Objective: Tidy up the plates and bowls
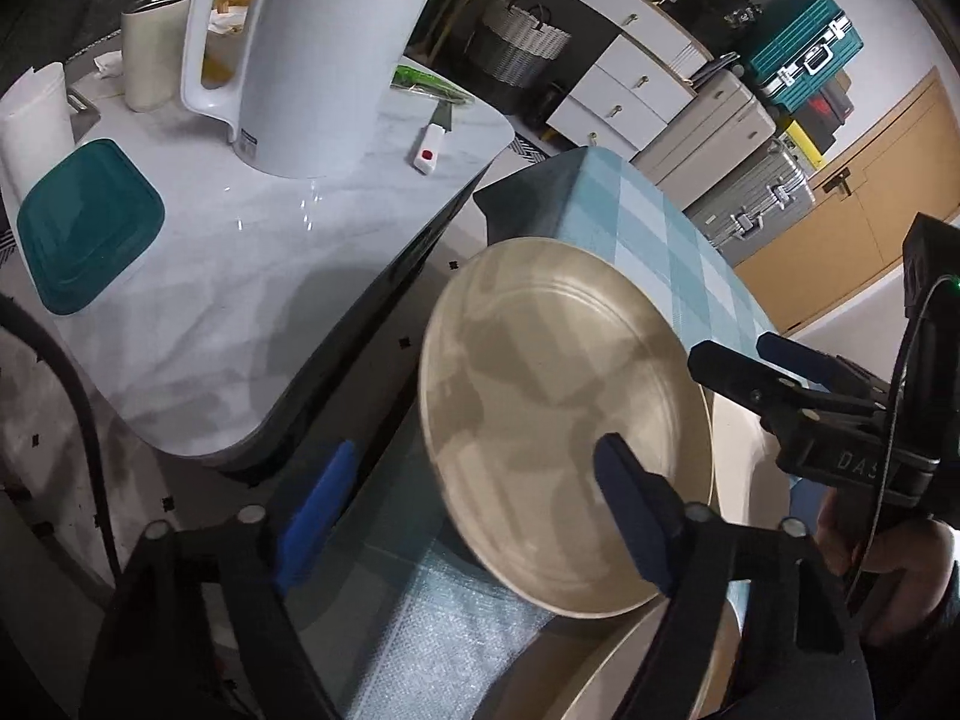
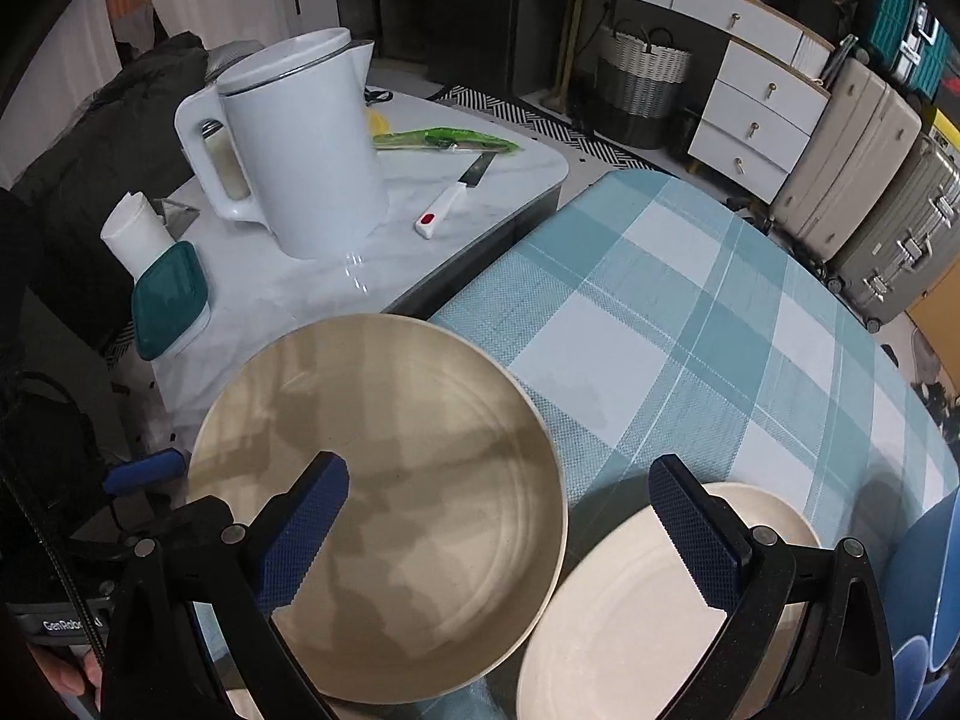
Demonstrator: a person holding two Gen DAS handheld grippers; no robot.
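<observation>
a wide beige bowl with a flat bottom and faint concentric ridges sits on the checked teal-and-white cloth that covers the near tabletop; nothing lies in it but shadows. just beside it, to its right in the right wrist view, rests a paler cream plate, speckled and matte, also bare. a blue rounded edge shows at the far right of that view, too cropped to tell what it is.

on the white marbled tabletop beyond stand a white plastic kettle, a teal-lidded box whose contents are hidden, a pale cup, a white cup and a knife with a white handle and a red dot.

the left claw stands open, nothing pressed between its blue pads: one finger lies over the bowl's inside, the other outside the rim, over the gap between the two tabletops, so the rim runs between them untouched.

the right claw is spread wide and holds nothing; its left finger hangs over the bowl's interior, its right finger over the cream plate, so the bowl's right rim lies between them. its ribbed blue pads show no contact with either dish.
</observation>
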